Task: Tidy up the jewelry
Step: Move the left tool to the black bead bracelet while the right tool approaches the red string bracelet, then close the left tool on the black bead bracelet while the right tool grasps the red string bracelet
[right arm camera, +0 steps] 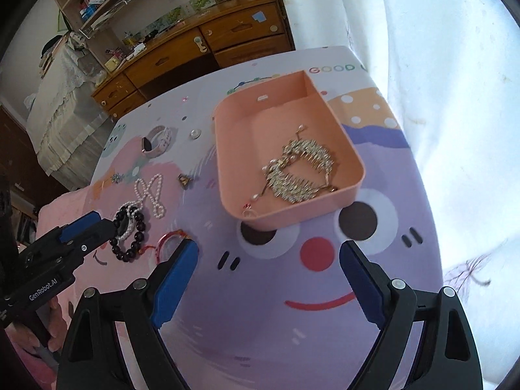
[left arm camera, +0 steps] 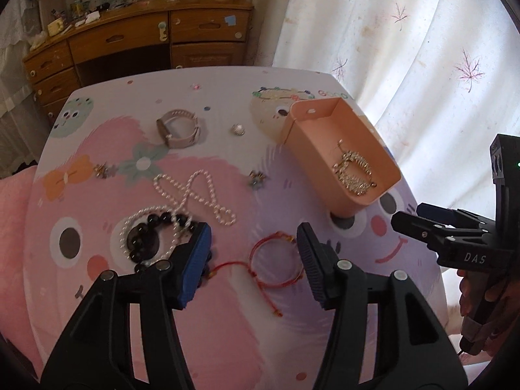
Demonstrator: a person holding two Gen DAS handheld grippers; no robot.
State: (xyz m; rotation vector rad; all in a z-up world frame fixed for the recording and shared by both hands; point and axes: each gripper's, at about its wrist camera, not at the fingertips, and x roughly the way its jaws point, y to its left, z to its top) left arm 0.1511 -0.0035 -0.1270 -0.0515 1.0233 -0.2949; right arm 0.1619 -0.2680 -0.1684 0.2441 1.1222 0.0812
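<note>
The worktop (left arm camera: 227, 104) wears a pastel cartoon print: pink and lilac faces with black eyes and red smiles. The tray (right arm camera: 227, 149) is plain peach, holding a gold, sparkly necklace (right arm camera: 300, 170). Nearby lie a white pearl strand (left arm camera: 195, 195), glossy black beads (left arm camera: 146, 237), a red cord bracelet (left arm camera: 276, 260) and a watch (left arm camera: 178, 126), seemingly pale pink.

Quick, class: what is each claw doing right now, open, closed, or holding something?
Left claw: open, holding nothing, above the red string bracelet.
Right claw: open wide, holding nothing, over bare tablecloth.
</note>
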